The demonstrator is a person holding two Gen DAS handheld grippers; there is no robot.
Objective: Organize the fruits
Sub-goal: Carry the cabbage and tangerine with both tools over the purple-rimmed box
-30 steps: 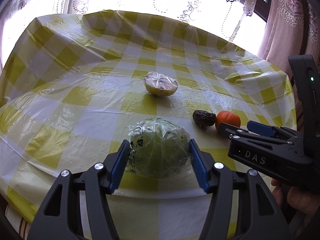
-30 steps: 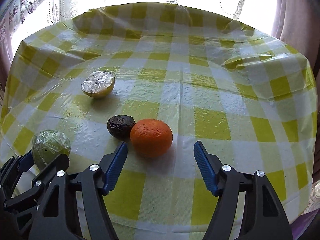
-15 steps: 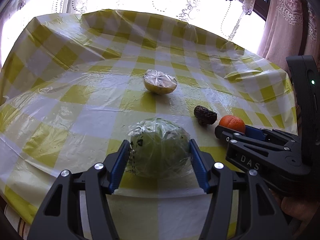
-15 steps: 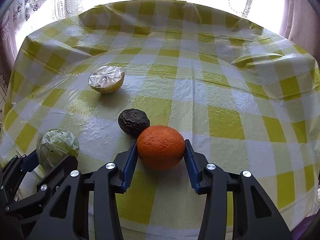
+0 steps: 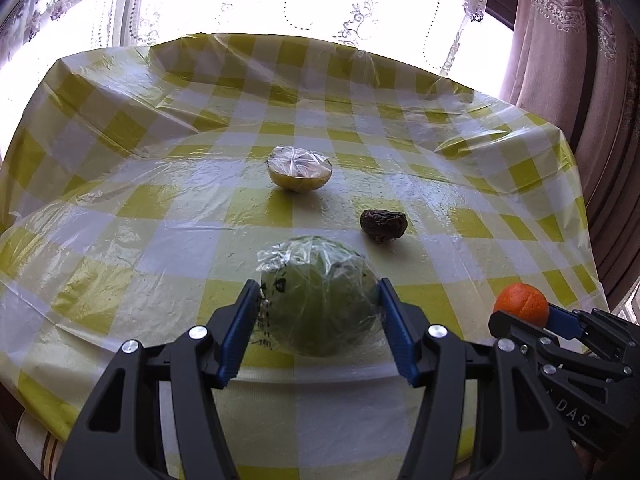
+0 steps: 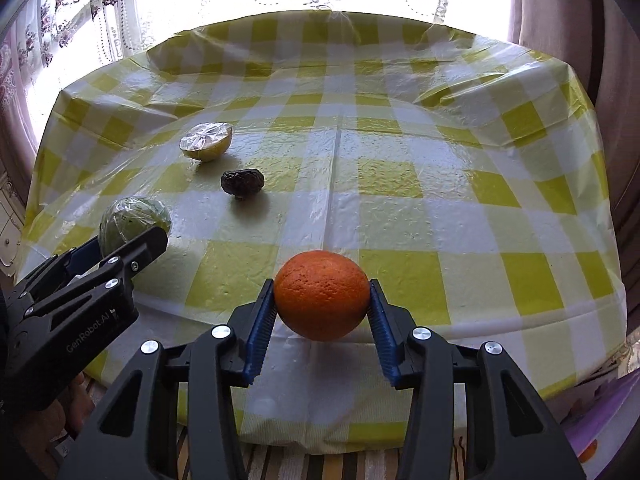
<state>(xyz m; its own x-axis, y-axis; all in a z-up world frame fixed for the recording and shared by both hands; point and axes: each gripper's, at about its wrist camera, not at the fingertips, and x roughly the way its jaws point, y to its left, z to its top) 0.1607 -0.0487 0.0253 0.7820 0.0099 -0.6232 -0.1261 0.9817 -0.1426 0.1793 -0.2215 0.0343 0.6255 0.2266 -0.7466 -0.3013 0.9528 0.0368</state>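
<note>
My left gripper (image 5: 317, 283) is shut on a green fruit wrapped in clear film (image 5: 320, 308), low over the checked tablecloth near its front edge. My right gripper (image 6: 321, 285) is shut on an orange (image 6: 322, 294), held just above the cloth; its shadow falls beneath. In the left wrist view the orange (image 5: 520, 304) and right gripper (image 5: 528, 316) show at the far right. In the right wrist view the left gripper (image 6: 120, 240) and green fruit (image 6: 132, 220) sit at the left. A film-wrapped lemon half (image 5: 300, 172) (image 6: 206, 146) and a dark wrinkled fruit (image 5: 383, 225) (image 6: 243, 183) lie mid-table.
The table (image 6: 440, 168) wears a yellow-and-white checked cloth under creased clear plastic. A bright window with lace curtains stands behind it, and a heavy pink curtain (image 5: 560, 60) hangs at the right. The table's front edge (image 6: 520, 376) runs close below both grippers.
The right gripper closed on the orange and carried it rightward and toward the front edge, away from the dark fruit. The left gripper has kept its hold on the green fruit.
</note>
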